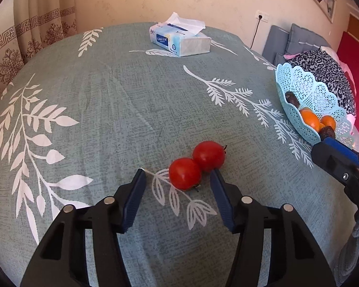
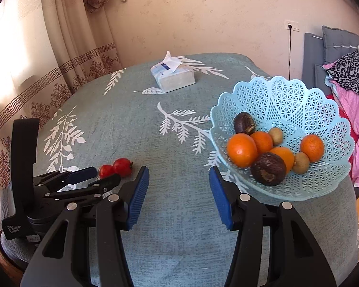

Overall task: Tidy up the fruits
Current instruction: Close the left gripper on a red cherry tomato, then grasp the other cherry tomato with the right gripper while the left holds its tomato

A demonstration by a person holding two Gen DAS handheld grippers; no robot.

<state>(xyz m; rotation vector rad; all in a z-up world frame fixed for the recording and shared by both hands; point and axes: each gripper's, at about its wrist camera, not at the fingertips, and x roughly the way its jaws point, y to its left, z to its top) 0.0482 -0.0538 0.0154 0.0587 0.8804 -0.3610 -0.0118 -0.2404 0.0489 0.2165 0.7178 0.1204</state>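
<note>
Two red tomatoes (image 1: pixel 184 173) (image 1: pixel 208 156) lie touching each other on the teal tablecloth, just ahead of my open left gripper (image 1: pixel 178 179). The near tomato sits between its blue fingertips. The tomatoes also show in the right wrist view (image 2: pixel 106 170) (image 2: pixel 122 166), beyond the left gripper (image 2: pixel 93 175). A light blue lattice basket (image 2: pixel 323 110) at the right holds several oranges (image 2: pixel 242 150), dark passion fruits (image 2: pixel 268 168) and small brown fruits. My right gripper (image 2: pixel 178 184) is open and empty, left of the basket's near rim.
A tissue pack (image 1: pixel 179 38) lies at the table's far side. The basket (image 1: pixel 299 88) stands near the table's right edge. A curtain hangs at the left. A grey sofa with clothes (image 2: pixel 351 71) stands to the right.
</note>
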